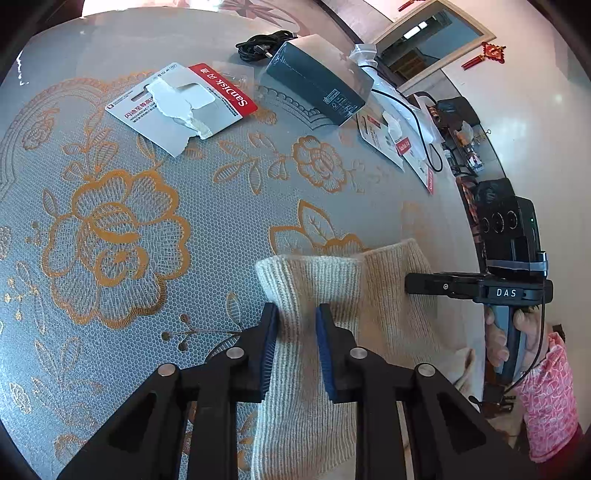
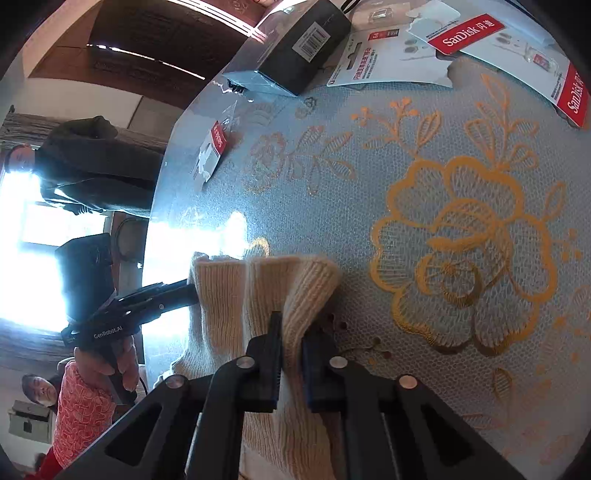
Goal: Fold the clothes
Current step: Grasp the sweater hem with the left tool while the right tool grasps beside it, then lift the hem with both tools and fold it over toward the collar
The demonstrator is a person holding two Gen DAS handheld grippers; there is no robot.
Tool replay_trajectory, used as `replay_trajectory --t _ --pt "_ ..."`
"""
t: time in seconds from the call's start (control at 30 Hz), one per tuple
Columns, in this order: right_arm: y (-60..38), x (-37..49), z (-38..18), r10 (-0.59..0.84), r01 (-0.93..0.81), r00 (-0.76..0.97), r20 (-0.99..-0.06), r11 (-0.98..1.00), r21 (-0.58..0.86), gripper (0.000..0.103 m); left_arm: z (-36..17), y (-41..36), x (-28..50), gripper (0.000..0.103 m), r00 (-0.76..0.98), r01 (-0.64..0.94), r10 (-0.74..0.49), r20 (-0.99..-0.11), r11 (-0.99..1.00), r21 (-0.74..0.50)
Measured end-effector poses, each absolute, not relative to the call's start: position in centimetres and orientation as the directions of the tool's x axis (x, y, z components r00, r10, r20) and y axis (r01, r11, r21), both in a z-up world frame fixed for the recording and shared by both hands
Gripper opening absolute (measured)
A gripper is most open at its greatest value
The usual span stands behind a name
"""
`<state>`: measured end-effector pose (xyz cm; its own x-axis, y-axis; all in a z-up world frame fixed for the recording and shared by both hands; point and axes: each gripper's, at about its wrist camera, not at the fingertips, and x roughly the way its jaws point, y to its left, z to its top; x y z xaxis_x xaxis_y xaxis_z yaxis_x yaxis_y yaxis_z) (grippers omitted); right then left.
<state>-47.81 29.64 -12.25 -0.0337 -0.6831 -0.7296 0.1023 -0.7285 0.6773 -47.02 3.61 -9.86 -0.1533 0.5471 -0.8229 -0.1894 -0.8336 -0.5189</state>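
Observation:
A cream ribbed knit garment [image 1: 314, 373] lies at the near edge of a round table covered by a grey lace cloth with orange flowers [image 1: 122, 236]. My left gripper [image 1: 295, 314] is shut on one bunched end of it. The right gripper [image 1: 417, 284] reaches the garment's other side from the right. In the right wrist view my right gripper [image 2: 291, 328] is shut on a fold of the garment [image 2: 280, 291], and the left gripper [image 2: 184, 290] touches its left edge.
A torn SanDisk card package [image 1: 181, 99], a dark box [image 1: 317, 81] and a black cable [image 1: 262, 44] lie at the far side. More SanDisk cards [image 2: 469, 29] and the box [image 2: 303, 40] show in the right view. People stand beyond the table edge [image 2: 88, 166].

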Motion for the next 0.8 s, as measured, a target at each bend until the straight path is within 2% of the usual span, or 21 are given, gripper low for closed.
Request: replay_trajectory --t 0.37,0.63,0.8 --pt "29.1 -46.8 -11.4 -0.622 0.153 -0.102 -0.776 -0.781 0.606 0.005 -8.9 4.2 -44.9 0.007 -0.347 -0.236 0.391 -0.853 -0.916 -0.324" --pt "28.3 -44.9 -8.5 -0.581 0.297 -0.155 -0.799 -0.799 0.523 0.005 -6.9 4.8 -42.5 0.006 -0.462 -0.295 0.314 -0.83 -0.936 -0.19" --pt "27.7 -42.9 -6.3 -0.55 0.38 -0.197 -0.812 -0.806 0.454 0.005 -4.5 6.1 -40.1 0.006 -0.545 -0.344 0.255 -0.799 -0.937 -0.064"
